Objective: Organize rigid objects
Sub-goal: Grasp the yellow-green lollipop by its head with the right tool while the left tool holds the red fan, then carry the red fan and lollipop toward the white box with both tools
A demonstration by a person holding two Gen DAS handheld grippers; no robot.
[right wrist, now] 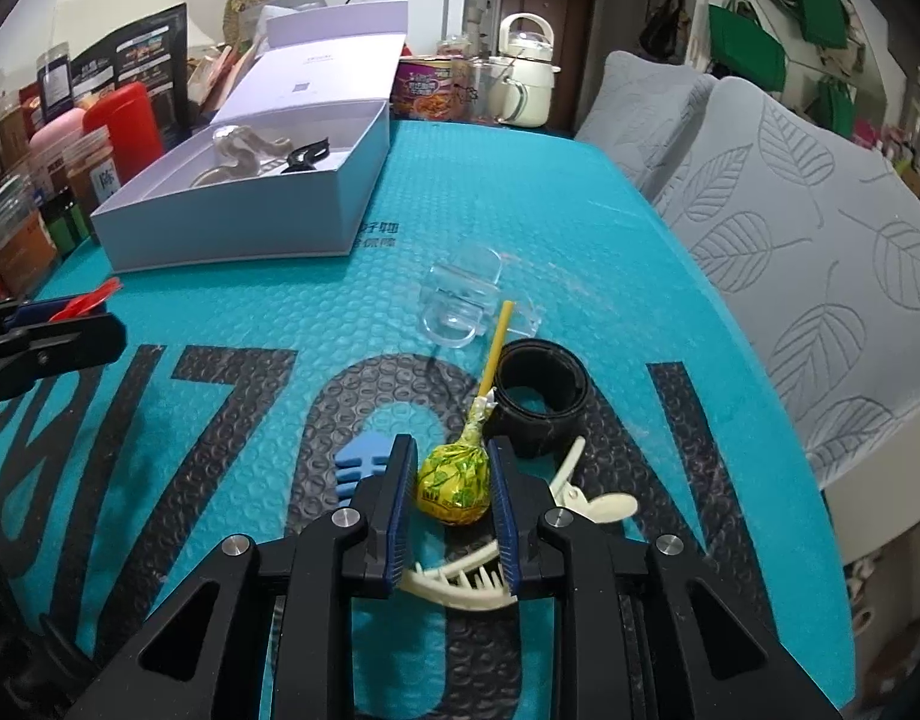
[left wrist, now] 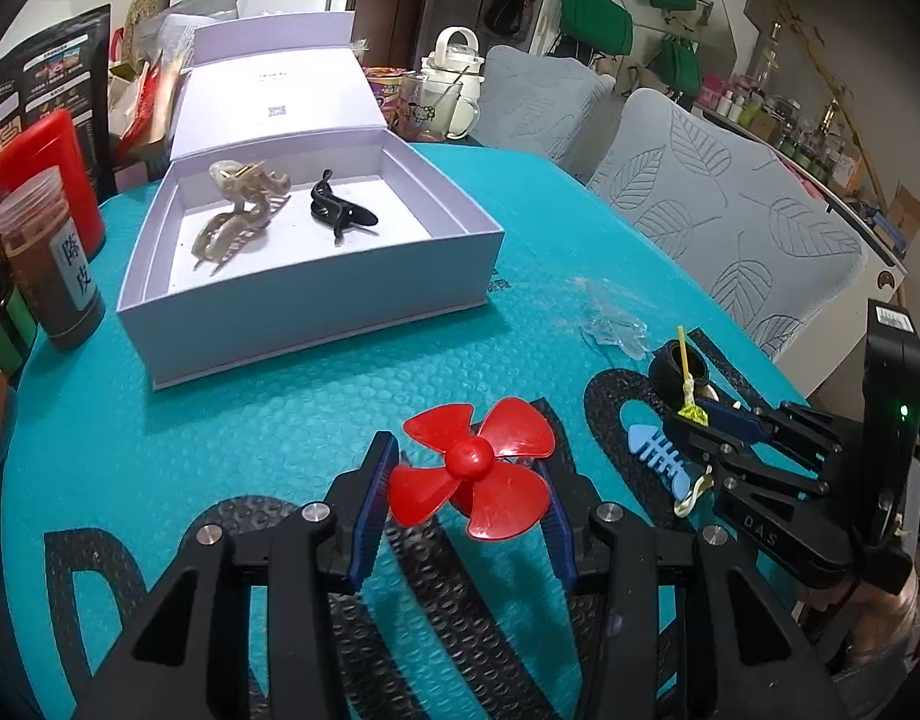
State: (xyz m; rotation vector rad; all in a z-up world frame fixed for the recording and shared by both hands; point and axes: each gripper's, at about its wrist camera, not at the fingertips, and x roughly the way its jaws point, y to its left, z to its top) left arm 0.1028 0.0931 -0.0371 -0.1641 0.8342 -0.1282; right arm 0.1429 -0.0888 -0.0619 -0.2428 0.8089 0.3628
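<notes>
Left wrist view, landmark = white box (left wrist: pixel 316 276) on the bench (left wrist: pixel 220 420). Inside the box: beige claw clip (left wrist: pixel 238 213) left, black clip (left wrist: pixel 340 210) right of it. Near side of the box, the left tool (left wrist: pixel 466 483) is clamped on the red propeller (left wrist: pixel 472 468), pads on its hub and blades; it's light, stiff, thin-bladed plastic, so hold by the hub, not the blade tips. Further right of the box: clear plastic piece (left wrist: pixel 616 330), black ring (left wrist: pixel 682 369), blue fishbone clip (left wrist: pixel 661 456).

Right wrist view: right tool (right wrist: pixel 454 480) is closed on the lollipop (right wrist: pixel 454 483), pads squeezing the wrapped head. No earlier frame to compare. Head is hard but the wrapper is slick, so I'd expect some slip; the stick is too thin to grab. Cream claw clip (right wrist: pixel 460 585) lies under the tool.
</notes>
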